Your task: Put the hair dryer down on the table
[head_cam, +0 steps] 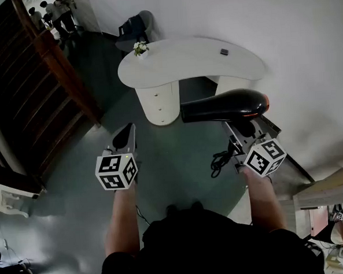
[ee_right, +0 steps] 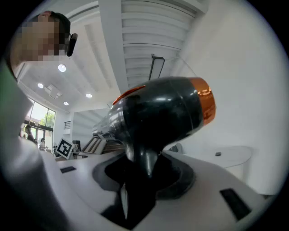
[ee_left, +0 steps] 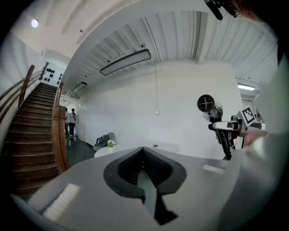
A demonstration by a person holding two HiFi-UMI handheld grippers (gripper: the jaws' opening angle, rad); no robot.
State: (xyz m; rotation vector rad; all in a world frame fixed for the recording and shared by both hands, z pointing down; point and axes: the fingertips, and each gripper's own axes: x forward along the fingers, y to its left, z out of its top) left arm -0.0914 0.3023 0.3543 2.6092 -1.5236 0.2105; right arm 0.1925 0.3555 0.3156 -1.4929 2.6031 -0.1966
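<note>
Hair dryer (head_cam: 224, 106) — in right gripper (head_cam: 245, 128)

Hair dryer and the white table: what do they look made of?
Hair dryer: glossy black plastic, likely; lights reflect on its shell. Rear ring: orange with a metallic sheen, maybe coated plastic. Table: smooth matte white top, no grain or glare; probably painted or laminated board.
</note>
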